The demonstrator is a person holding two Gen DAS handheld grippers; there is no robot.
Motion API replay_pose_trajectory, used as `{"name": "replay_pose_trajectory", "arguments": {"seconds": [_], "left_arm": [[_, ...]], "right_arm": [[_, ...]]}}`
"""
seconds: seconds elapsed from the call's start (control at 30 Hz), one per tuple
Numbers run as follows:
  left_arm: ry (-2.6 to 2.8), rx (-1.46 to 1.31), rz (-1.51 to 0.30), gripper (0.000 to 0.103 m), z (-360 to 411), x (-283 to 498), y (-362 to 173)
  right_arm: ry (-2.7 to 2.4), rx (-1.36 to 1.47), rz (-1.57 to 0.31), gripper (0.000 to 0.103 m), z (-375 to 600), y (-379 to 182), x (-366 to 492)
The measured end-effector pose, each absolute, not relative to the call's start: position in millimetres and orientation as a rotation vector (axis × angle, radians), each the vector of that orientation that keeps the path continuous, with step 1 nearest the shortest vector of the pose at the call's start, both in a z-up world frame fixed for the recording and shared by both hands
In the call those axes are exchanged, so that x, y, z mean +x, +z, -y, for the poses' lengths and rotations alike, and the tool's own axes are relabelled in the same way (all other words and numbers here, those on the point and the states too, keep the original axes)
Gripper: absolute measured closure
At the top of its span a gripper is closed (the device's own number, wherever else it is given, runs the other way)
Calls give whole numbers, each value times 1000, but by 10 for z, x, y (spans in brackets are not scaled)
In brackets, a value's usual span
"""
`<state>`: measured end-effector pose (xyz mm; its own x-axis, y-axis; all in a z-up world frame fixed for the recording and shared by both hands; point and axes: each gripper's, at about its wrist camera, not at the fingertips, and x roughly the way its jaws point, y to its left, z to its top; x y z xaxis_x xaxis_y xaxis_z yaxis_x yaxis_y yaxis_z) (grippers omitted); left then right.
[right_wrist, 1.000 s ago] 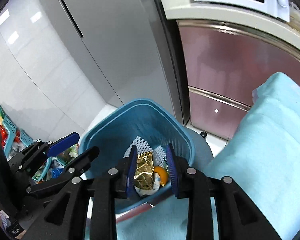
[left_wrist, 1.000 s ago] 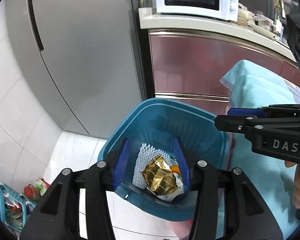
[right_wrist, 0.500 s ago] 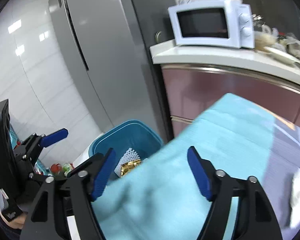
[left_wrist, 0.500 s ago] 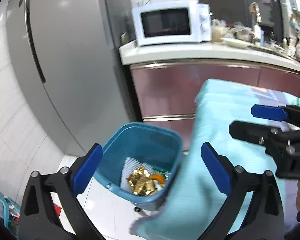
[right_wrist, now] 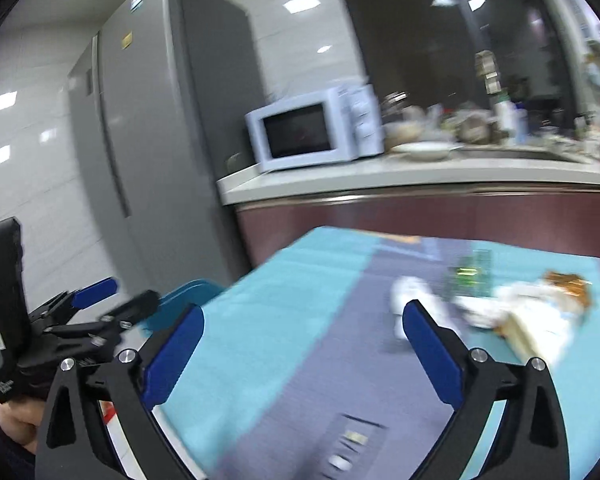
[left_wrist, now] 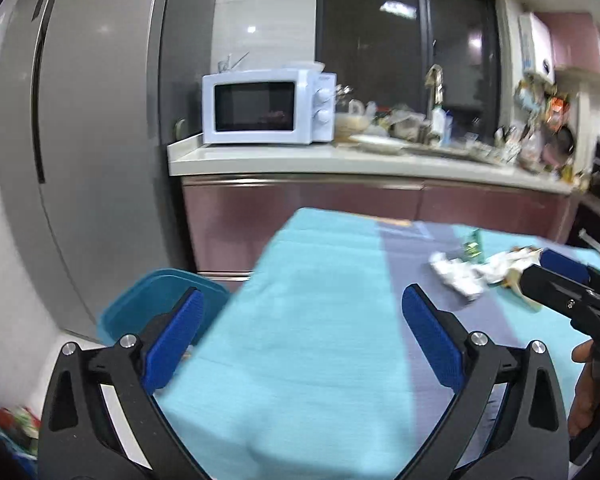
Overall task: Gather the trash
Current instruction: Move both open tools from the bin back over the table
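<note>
Both the left tool and right tool, just spread wide and empty, face light, soft crumpled tissue ahead on the bench, best pinched across its bunched middle.

A table covered with a light turquoise cloth carries the things; a broad purple-grey stripe runs along the cloth. On the stripe, at about two o'clock in both views, lies a crumpled white paper wad. Just beside it, toward one o'clock, lies a small green foil wrapper. To its right, at three o'clock, lies a heap of white tissue with brown and yellow scraps, too blurred to tell more.
</note>
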<state>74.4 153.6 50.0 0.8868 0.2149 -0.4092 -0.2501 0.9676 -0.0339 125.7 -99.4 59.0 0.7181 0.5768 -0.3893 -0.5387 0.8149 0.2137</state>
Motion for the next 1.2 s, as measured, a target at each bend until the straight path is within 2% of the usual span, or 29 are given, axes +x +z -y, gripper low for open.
{"name": "replay_pose_trajectory", "arguments": {"seconds": [0.17,0.53,0.83,1.2], "left_arm": [[168,-218,-378,6,-1338,562,383],[22,-175,-371,6,-676,647,217],[-53,-154,-338,6,-346,921,243],[-100,-32,-458,6,-149,1531,253]], "right_arm": [[459,77,-409,7,1550,491,1010],[242,43,-364,7,2302,354,661],[171,76,-385,7,2529,261,762],[197,51,-462,7,2475,243,1250]]}}
